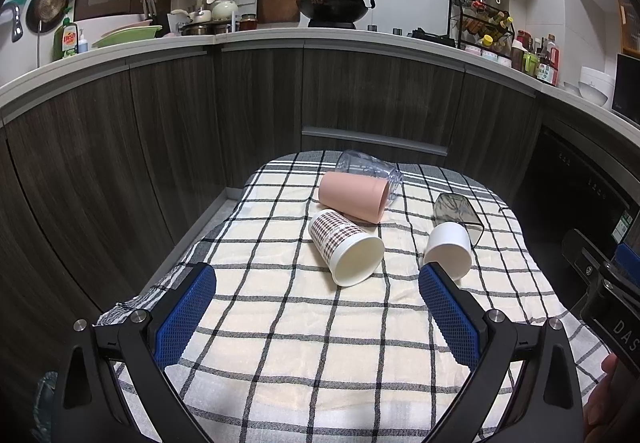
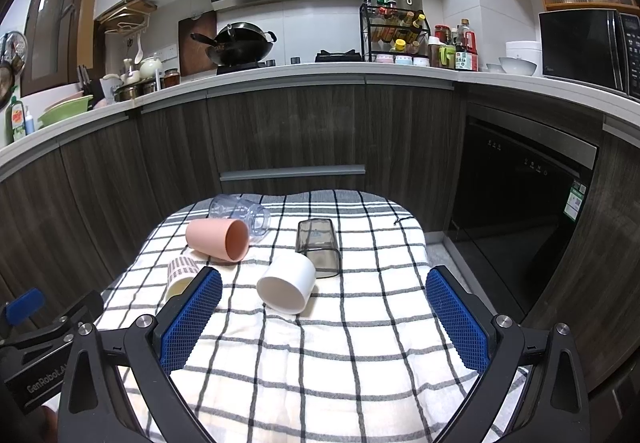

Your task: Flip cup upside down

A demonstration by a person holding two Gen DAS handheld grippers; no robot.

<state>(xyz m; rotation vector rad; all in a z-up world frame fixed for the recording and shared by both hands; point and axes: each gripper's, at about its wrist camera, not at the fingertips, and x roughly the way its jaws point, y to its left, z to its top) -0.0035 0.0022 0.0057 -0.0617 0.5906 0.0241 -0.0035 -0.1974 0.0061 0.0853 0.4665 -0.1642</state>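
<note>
Several cups lie on their sides on a checked cloth (image 1: 280, 323). A patterned paper cup (image 1: 344, 247) lies in the middle, mouth toward me; it also shows in the right wrist view (image 2: 180, 275). Behind it lie a pink cup (image 1: 354, 195) (image 2: 218, 239) and a clear cup (image 1: 372, 169) (image 2: 240, 217). A white cup (image 1: 448, 249) (image 2: 286, 285) and a smoky grey cup (image 1: 458, 215) (image 2: 318, 247) lie to the right. My left gripper (image 1: 316, 275) is open and empty, short of the patterned cup. My right gripper (image 2: 324, 279) is open and empty, near the white cup.
The cloth-covered table stands in front of dark wood kitchen cabinets (image 1: 260, 103). A black dishwasher (image 2: 516, 211) is at the right. The counter above holds a wok (image 2: 240, 43), a spice rack (image 2: 394, 33) and a microwave (image 2: 588, 47). The other gripper shows at each view's edge (image 1: 608, 283).
</note>
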